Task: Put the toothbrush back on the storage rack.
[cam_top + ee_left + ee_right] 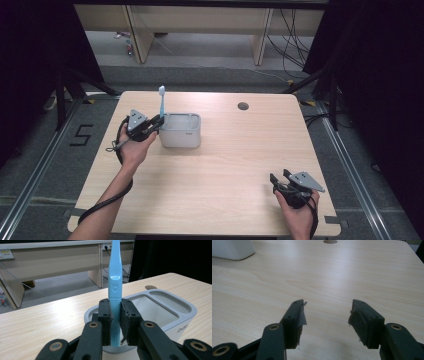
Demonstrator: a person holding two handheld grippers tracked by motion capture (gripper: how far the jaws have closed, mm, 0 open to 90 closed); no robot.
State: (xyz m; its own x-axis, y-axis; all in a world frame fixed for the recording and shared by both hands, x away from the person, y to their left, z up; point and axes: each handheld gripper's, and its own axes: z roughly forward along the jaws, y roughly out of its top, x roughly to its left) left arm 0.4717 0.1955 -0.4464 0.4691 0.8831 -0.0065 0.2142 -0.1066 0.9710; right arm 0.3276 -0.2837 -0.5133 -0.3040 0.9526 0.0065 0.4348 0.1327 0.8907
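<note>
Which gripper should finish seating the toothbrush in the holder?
Left. The left gripper is shut on the toothbrush, upright at the holder. The right gripper is open, far across the table.

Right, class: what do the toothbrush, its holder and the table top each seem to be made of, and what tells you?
Toothbrush: light blue plastic, probably; smooth glossy handle with a moulded emblem and ribbed grip.
Holder: pale grey-white, likely plastic, possibly ceramic; rounded moulded rim, soft sheen.
Table top: light wood-grain surface, perhaps laminate; even printed-looking grain, faint reflections.
The left claw clamps the toothbrush upright at the holder's end.
</note>
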